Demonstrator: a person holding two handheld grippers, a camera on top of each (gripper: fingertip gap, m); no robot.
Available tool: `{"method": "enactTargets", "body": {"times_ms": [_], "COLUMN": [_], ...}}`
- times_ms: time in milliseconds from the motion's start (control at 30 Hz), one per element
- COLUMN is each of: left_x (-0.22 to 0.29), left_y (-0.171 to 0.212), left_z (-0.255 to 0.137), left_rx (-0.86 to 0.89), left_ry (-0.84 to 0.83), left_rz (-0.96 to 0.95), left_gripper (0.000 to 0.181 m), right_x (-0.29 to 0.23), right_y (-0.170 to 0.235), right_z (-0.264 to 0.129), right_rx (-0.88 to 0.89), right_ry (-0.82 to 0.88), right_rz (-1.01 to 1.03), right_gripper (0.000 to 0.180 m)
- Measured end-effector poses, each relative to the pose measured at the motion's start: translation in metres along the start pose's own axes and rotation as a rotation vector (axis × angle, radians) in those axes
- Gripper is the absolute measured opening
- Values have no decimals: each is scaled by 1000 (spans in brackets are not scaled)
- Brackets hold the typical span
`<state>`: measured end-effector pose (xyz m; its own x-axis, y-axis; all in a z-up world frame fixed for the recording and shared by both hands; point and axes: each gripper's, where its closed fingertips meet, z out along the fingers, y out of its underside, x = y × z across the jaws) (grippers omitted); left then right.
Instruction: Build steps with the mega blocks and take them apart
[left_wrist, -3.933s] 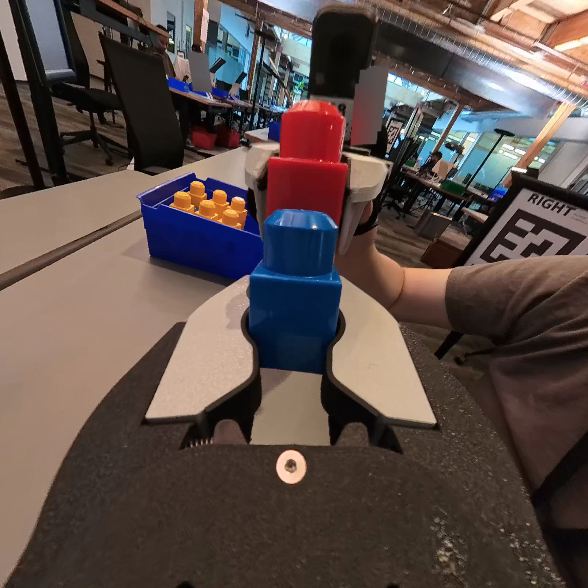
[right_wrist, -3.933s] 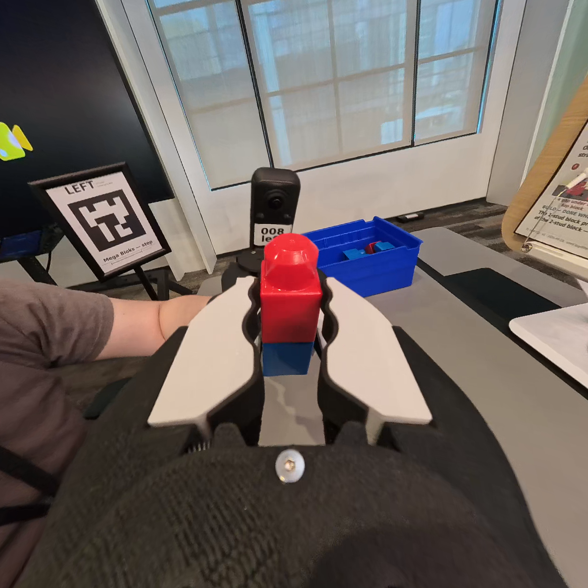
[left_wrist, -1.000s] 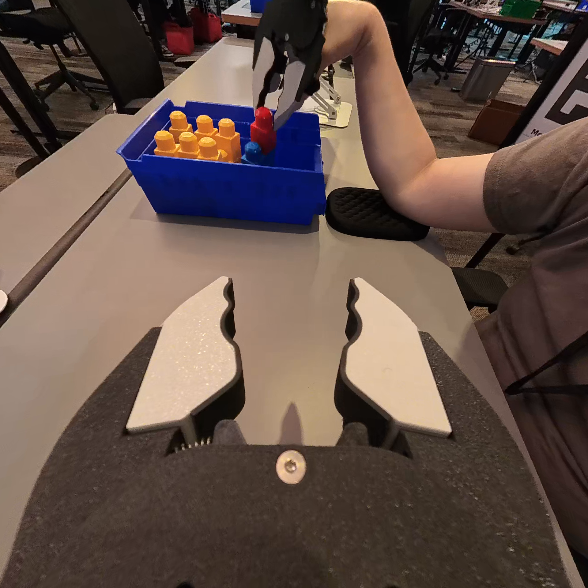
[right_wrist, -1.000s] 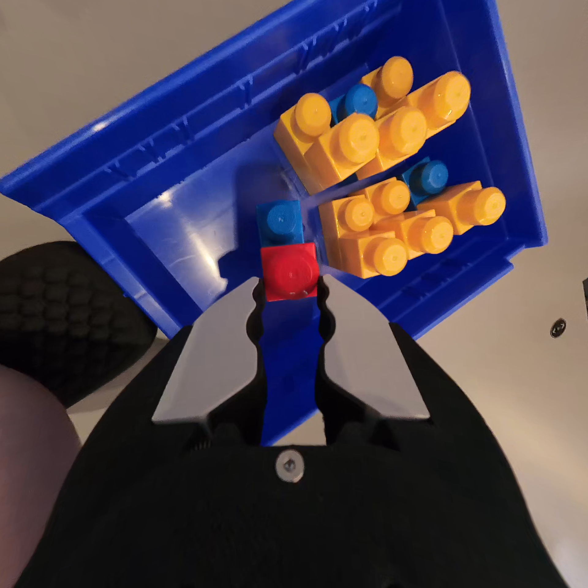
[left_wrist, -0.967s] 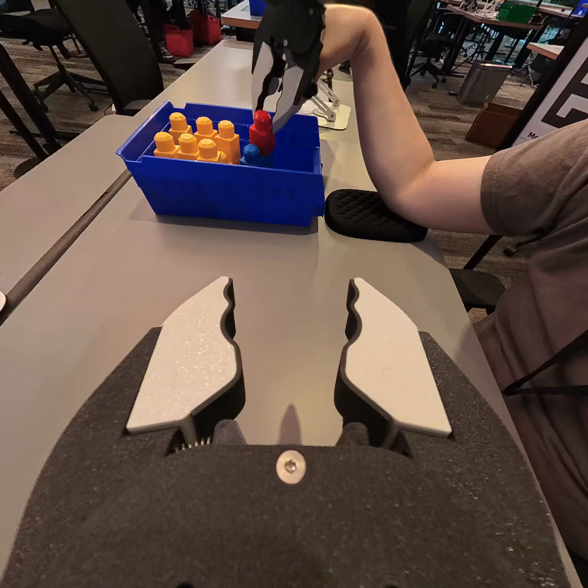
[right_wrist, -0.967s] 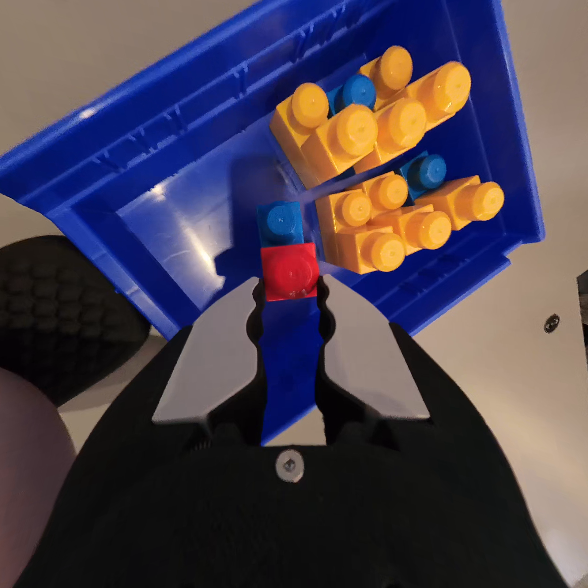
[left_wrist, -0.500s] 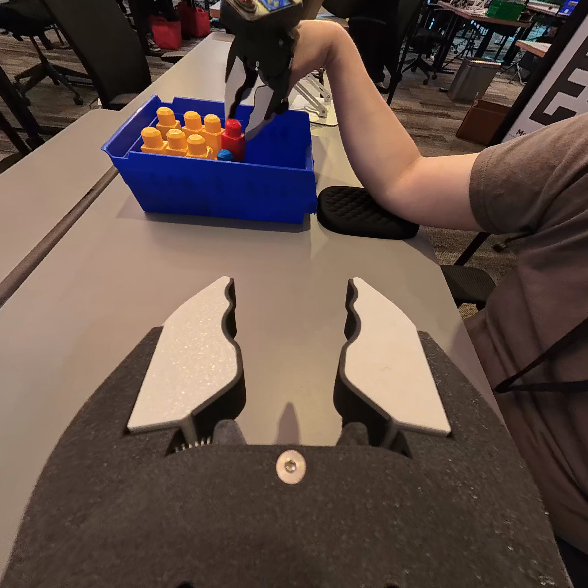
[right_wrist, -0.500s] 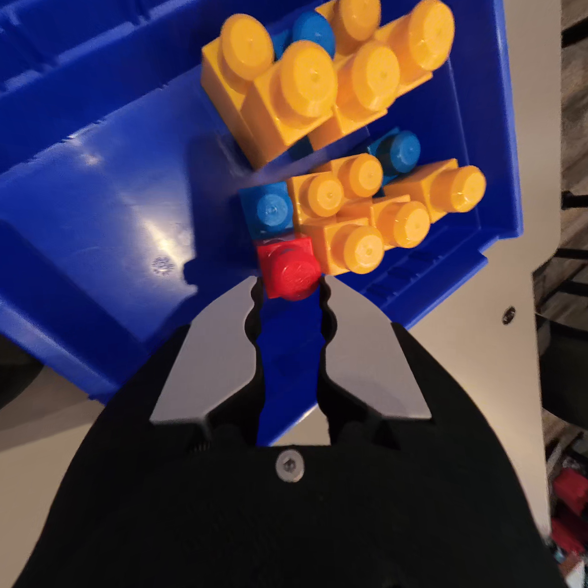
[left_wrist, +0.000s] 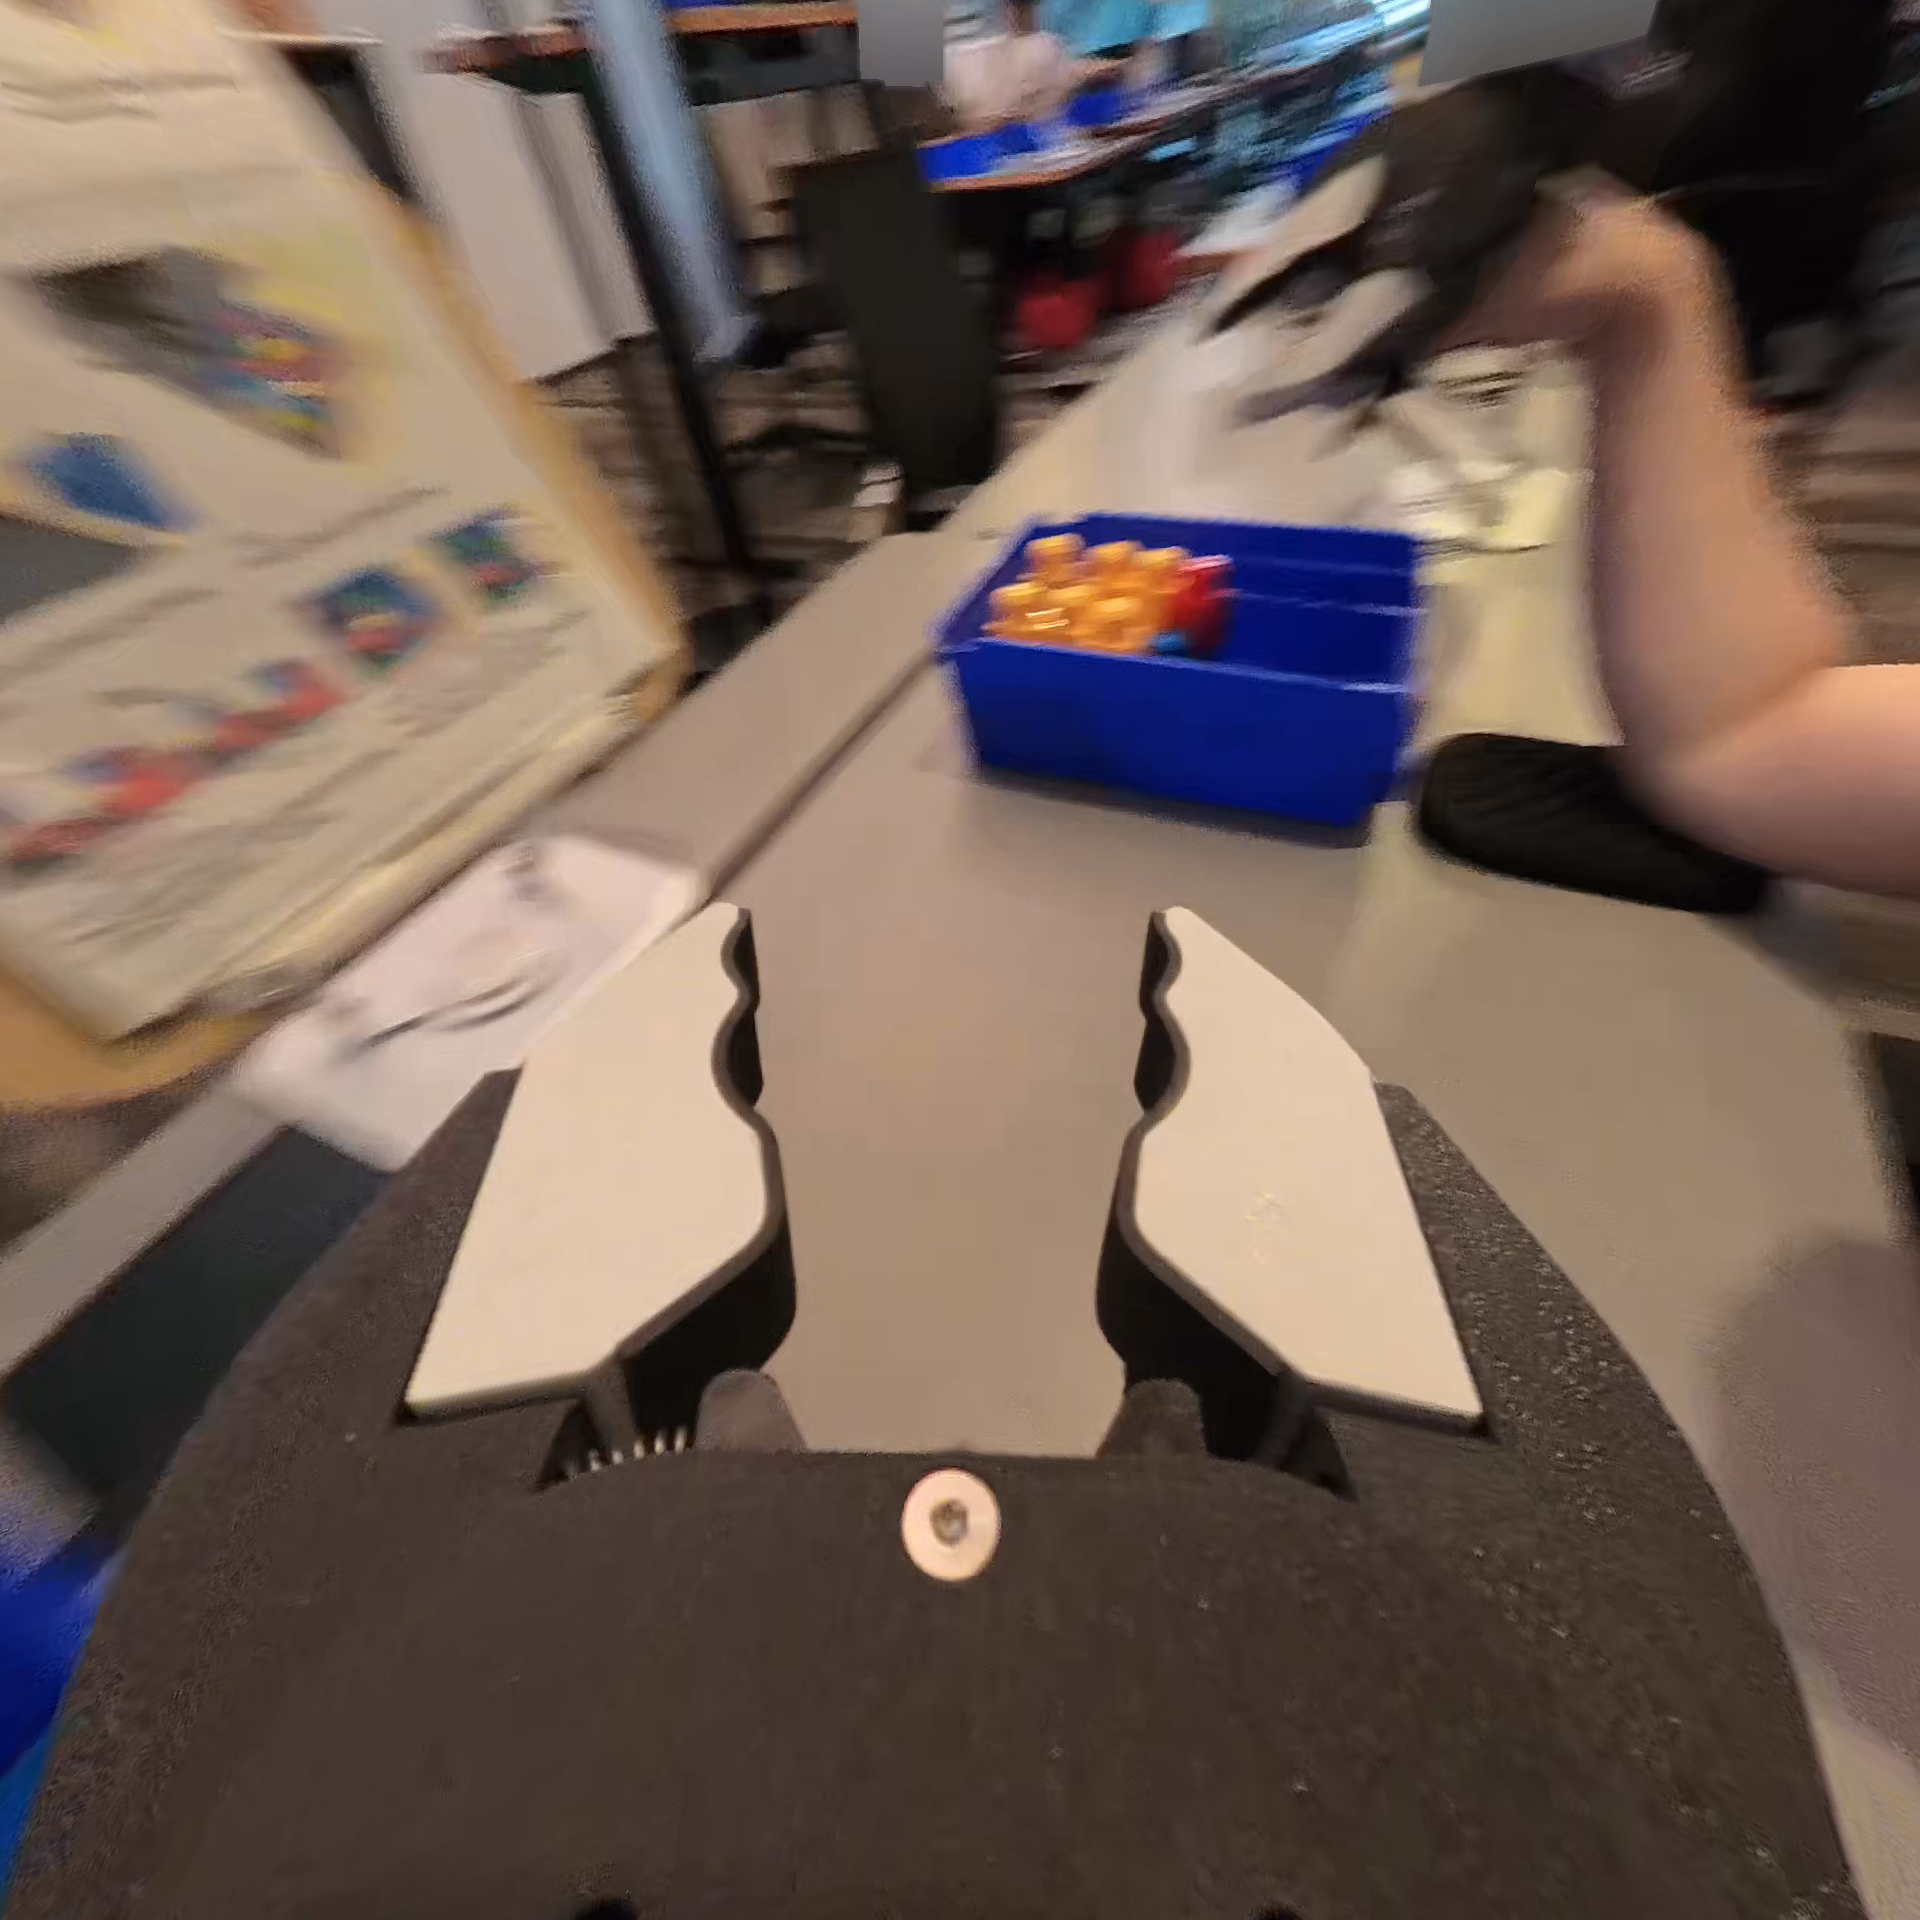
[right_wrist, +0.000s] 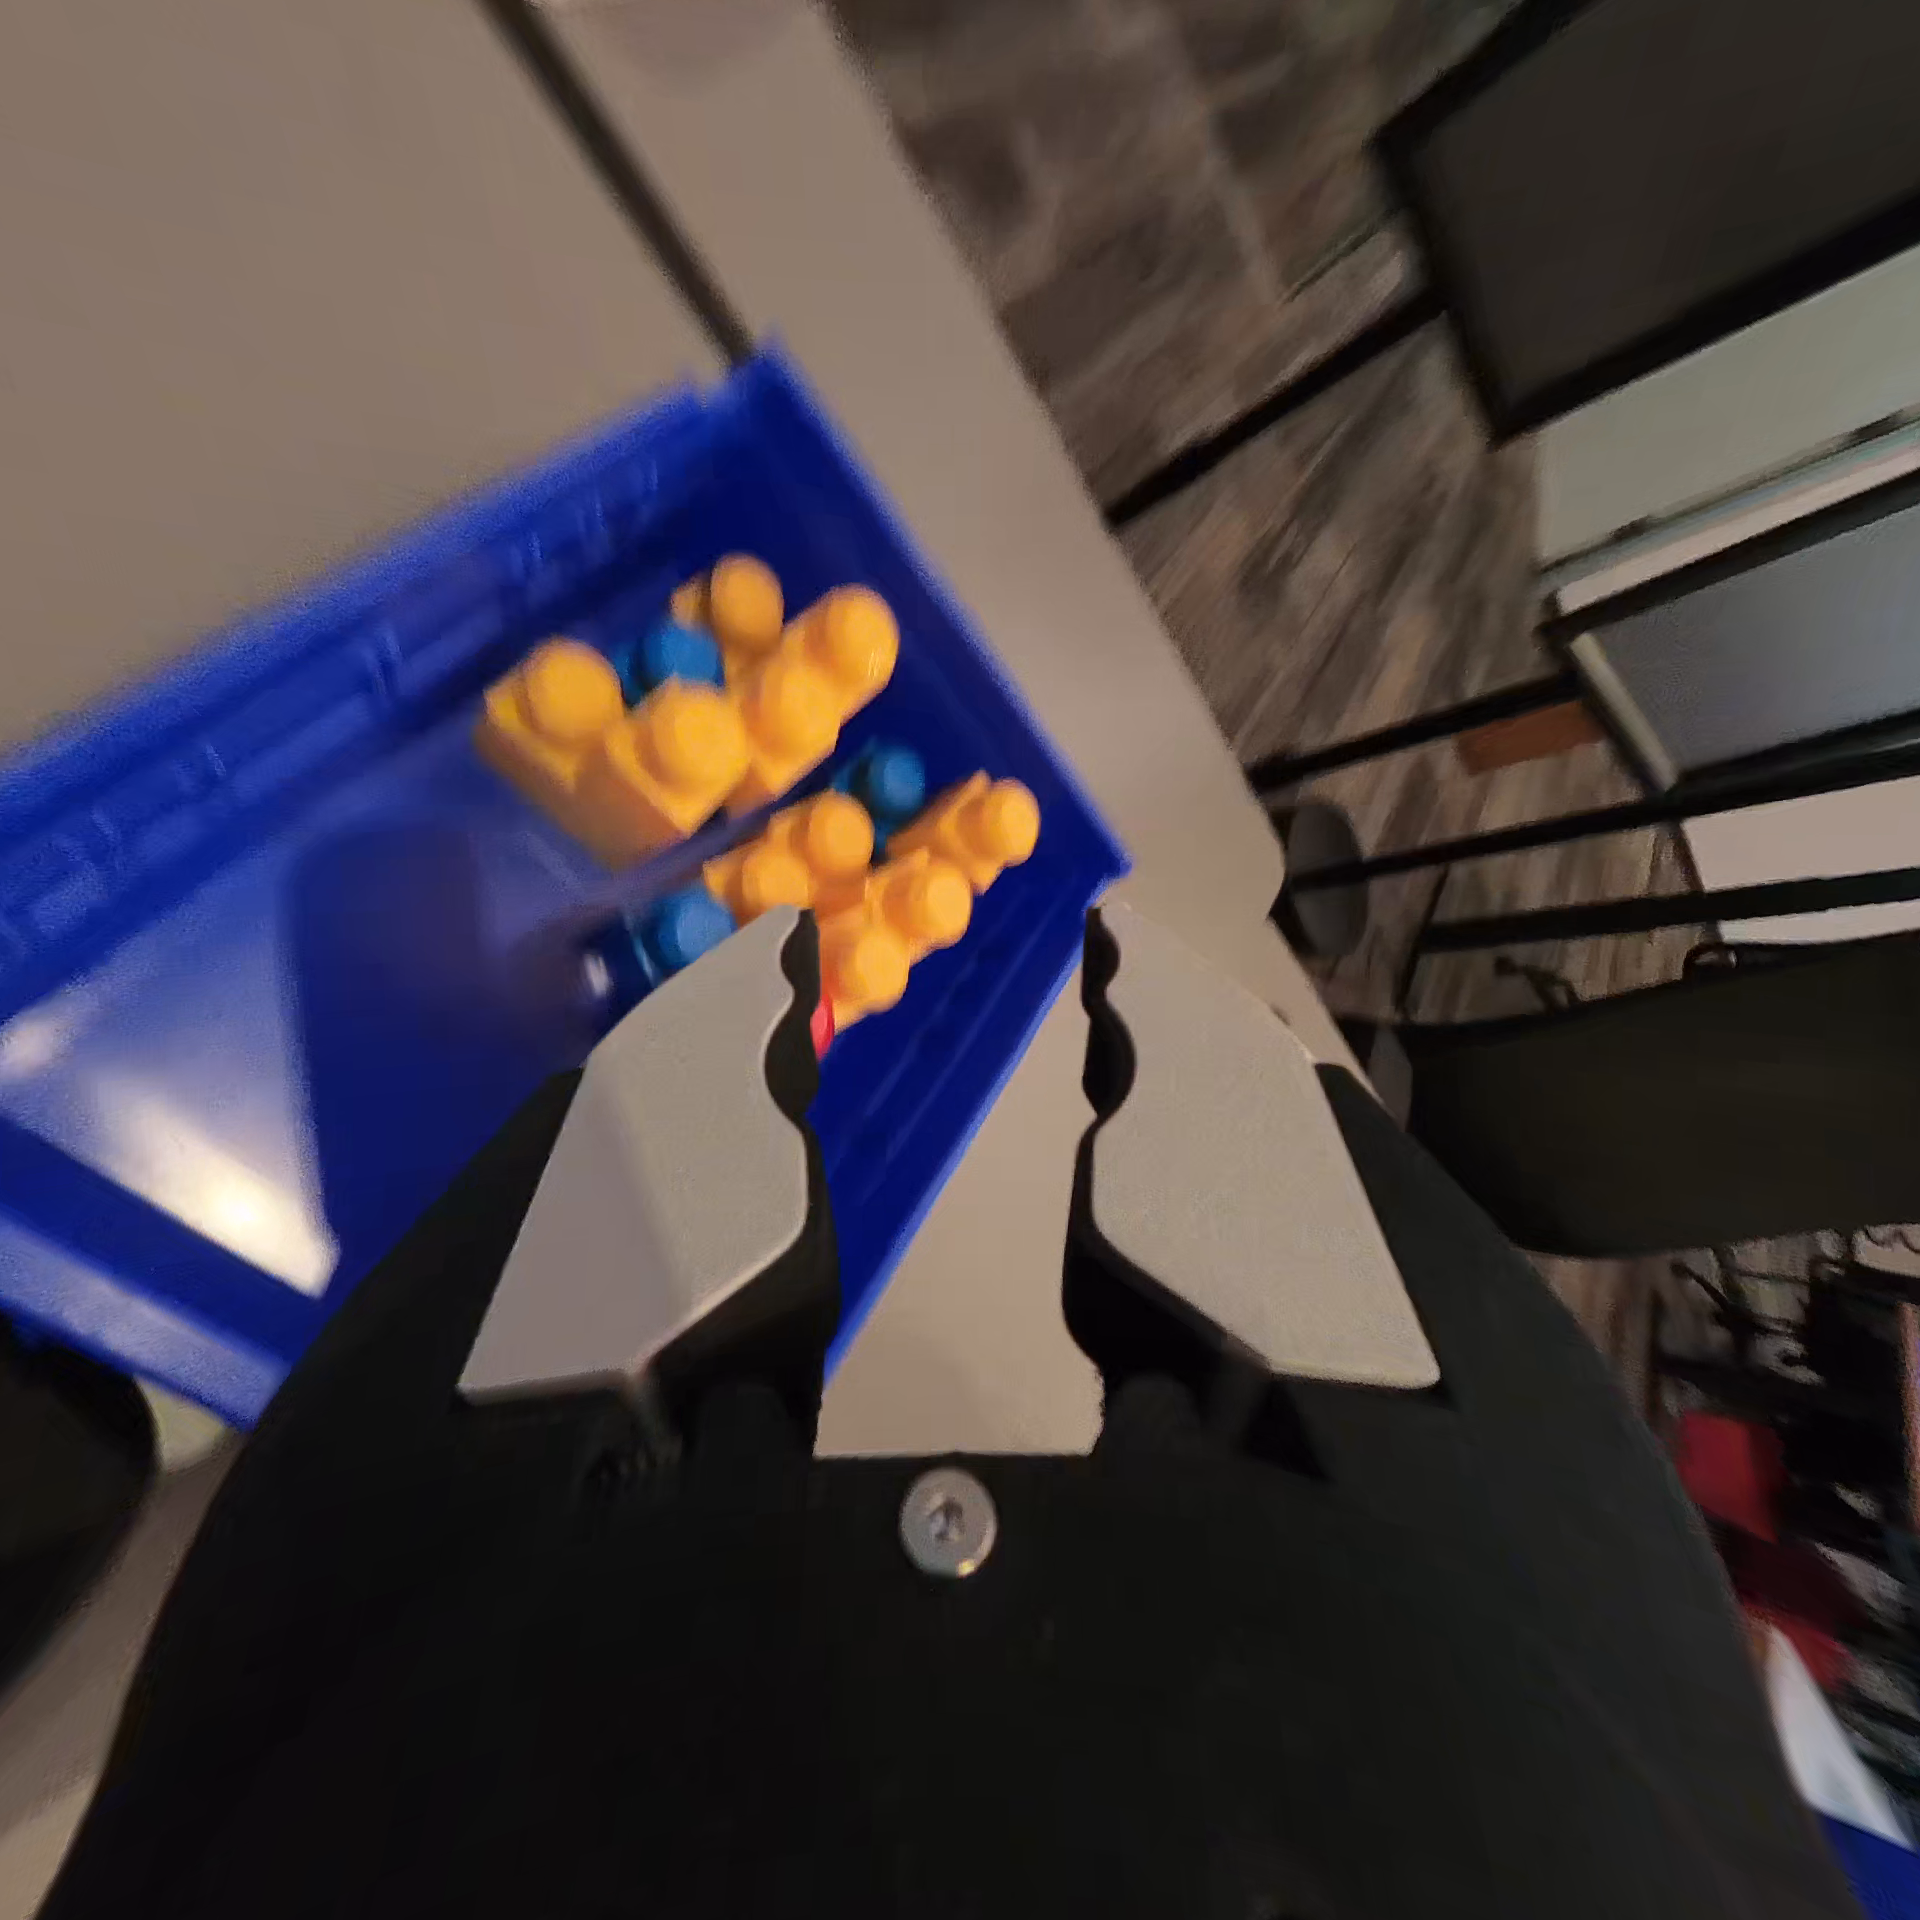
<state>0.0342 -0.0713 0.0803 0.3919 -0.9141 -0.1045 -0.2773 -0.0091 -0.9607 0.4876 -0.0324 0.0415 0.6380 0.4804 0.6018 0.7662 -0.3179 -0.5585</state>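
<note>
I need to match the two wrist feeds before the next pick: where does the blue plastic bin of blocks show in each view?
Left wrist view: the blue plastic bin sits upper centre-right on the grey table, beyond the open left gripper.
Right wrist view: it fills the left, tilted, partly behind the open right gripper.
Shared landmark: the orange blocks clustered at one end.

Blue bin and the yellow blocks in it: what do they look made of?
Blue bin: probably glossy moulded plastic, with bright highlights on its floor and ribbed walls. Yellow blocks: likely smooth hard plastic, with uniform colour and rounded studs; blur hides finer texture.
</note>
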Motion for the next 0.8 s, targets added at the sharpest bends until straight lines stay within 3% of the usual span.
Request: {"method": "enactTargets", "body": {"times_ms": [133,200,400,600,700,800], "left_x": [-89,-116,-161,-181,-170,-148], "left_y": [25,45,135,209,244,254], "left_z": [-91,-133,-183,-178,-194,-193], "left_rx": [-171,-241,-442,-646,-889,-941], "left_ry": [-502,-652,-747,-763,-781,-694], "left_rz": [17,-20,-286,-461,-522,-662], "left_gripper": [74,71,63,61,62,58], "right_x": [9,14,17,2,-4,-7], "right_y": [-64,-85,-118,-124,-126,-124], "right_z": [-35,-48,-61,-39,-30,-22], "right_rx": [305,417,566,491,474,444], "right_ry": [31,37,86,84,63,56], "right_rz": [151,246,362,299,292,281], "right_gripper": [50,55,62,63,63,64]}}
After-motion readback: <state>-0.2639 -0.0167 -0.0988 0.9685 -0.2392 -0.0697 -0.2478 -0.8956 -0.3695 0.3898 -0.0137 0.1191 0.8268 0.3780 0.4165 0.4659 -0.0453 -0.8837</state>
